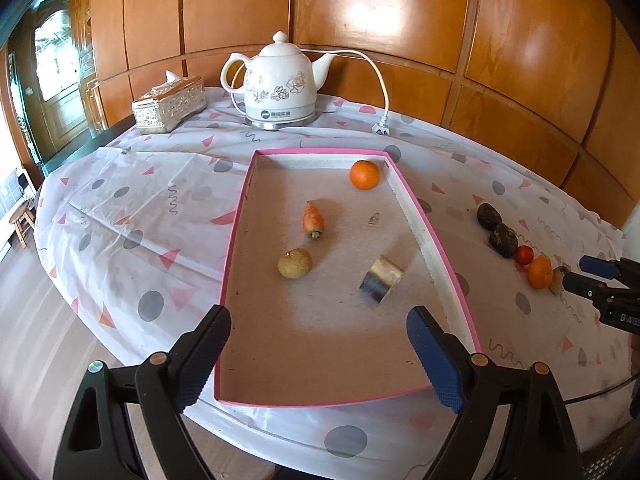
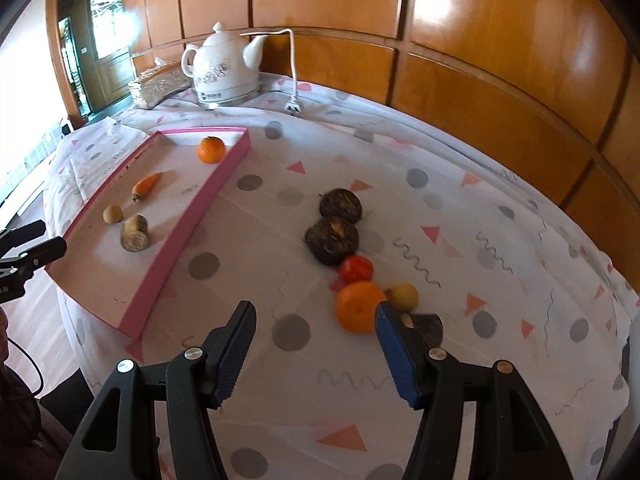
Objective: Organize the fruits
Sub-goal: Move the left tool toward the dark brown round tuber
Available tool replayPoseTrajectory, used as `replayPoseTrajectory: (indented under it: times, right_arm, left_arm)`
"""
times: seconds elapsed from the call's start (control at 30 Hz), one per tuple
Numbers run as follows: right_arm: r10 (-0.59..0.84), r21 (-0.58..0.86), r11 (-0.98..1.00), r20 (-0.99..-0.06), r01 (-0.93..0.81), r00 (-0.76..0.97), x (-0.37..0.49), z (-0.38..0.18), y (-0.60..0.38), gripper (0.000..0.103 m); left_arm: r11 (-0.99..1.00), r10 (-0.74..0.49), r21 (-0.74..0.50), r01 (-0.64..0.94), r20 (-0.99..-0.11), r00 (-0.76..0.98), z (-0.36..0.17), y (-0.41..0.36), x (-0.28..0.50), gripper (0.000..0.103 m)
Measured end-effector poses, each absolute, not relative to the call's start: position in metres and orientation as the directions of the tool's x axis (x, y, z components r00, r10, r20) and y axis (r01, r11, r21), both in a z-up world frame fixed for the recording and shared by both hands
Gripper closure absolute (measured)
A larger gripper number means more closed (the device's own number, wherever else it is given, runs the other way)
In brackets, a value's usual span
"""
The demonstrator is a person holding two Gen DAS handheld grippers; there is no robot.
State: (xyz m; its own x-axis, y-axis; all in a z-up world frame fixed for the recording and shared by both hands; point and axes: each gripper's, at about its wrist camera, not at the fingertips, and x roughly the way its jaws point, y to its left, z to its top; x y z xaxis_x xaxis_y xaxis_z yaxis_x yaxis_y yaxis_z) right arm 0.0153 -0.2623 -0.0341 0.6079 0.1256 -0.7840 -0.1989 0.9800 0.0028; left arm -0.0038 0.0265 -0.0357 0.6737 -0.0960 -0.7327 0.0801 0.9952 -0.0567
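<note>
A white floral kettle (image 1: pixel 280 84) stands beside a tissue box (image 1: pixel 168 104) on the patterned tablecloth (image 1: pixel 120 208).

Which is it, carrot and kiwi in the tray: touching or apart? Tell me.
Apart. The left wrist view shows bare tray floor between the carrot and the kiwi.

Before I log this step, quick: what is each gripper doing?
Left gripper: open, empty, over the pink tray.
Right gripper: open, empty, near the orange on the tablecloth.

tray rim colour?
Pink rim, whitish inside walls and floor. Shows best in the left wrist view.
</note>
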Motion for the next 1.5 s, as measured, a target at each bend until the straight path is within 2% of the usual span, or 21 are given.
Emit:
replayPoseTrajectory:
  times: [1.03, 1.5]
  right_arm:
    - [0.000, -0.036, 0.998, -0.783, -0.046, 0.622, 0.004, -0.023, -0.327, 0.040]
    - [-0.094, -0.049, 0.995, -0.801, 0.092, 0.592, 0.000, -0.026, -0.389, 0.040]
  left_arm:
    - [0.972, -0.165, -0.008, 0.234, -0.731, 0.662, -0.028, -0.034, 0.001, 0.013]
    - [0.949, -0.189, 0.028, 0.313, -0.745, 0.639, -0.031, -0.070, 0.006, 0.013]
